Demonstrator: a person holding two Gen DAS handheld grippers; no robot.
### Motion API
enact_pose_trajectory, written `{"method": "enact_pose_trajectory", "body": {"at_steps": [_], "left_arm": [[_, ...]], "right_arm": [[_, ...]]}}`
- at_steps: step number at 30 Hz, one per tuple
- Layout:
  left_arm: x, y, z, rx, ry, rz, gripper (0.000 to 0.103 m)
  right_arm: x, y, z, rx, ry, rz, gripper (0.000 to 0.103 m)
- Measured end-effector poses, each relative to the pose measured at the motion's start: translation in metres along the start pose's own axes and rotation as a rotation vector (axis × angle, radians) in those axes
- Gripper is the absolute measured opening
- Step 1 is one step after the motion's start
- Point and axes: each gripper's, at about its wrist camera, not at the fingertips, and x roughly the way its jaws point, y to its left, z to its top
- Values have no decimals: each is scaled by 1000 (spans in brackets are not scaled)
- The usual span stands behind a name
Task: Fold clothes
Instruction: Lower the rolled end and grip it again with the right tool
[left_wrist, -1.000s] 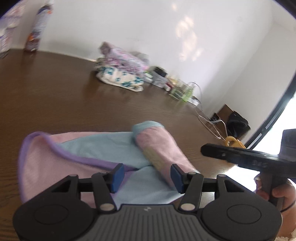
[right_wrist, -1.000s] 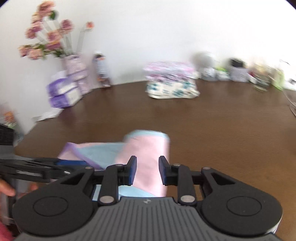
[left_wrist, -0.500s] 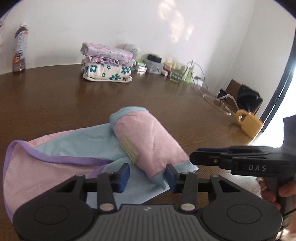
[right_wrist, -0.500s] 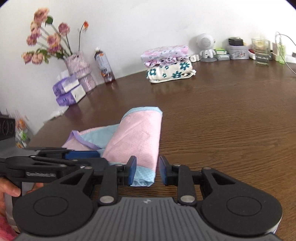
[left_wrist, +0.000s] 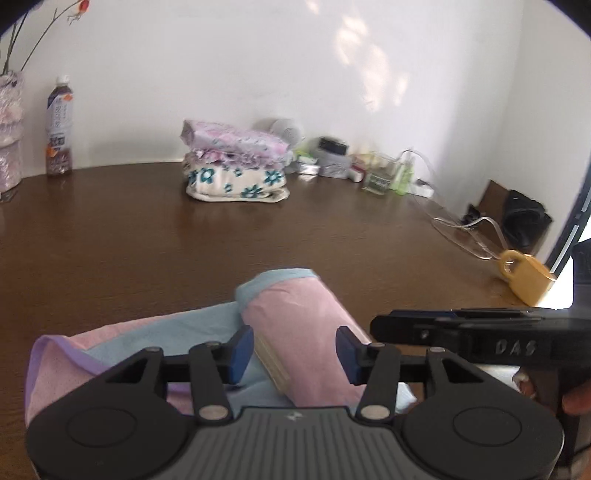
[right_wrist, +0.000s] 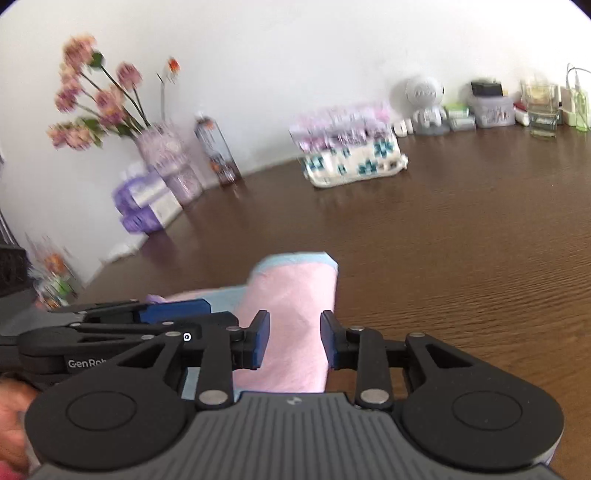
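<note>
A pink and light-blue garment (left_wrist: 295, 317) with a purple hem lies on the brown table (left_wrist: 147, 236), its pink part folded into a long strip. My left gripper (left_wrist: 294, 354) is open, hovering over the strip's near end with nothing between its blue pads. My right gripper (right_wrist: 294, 339) is open too, straddling the same pink strip (right_wrist: 295, 295) without pinching it. Each view shows the other gripper from the side: the right gripper (left_wrist: 461, 328) beside the strip, the left gripper (right_wrist: 140, 325) over the blue part.
A stack of folded clothes (left_wrist: 236, 173) sits at the table's far side. A bottle (left_wrist: 59, 129), a flower vase (right_wrist: 162, 158), purple boxes (right_wrist: 147, 206), a glass (right_wrist: 541, 110) and small clutter line the wall. A yellow padlock (left_wrist: 528, 273) lies at the right edge.
Both grippers have drawn back and lowered toward the near end of the garment, and the right one has opened wider. The garment lies as it did.
</note>
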Motion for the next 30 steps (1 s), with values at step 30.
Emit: {"method": "enact_pose_trajectory", "body": {"at_steps": [30], "left_arm": [[19, 41, 27, -282, 17, -75, 54]], "right_arm": [[34, -34, 7, 248, 0, 31, 39]]}}
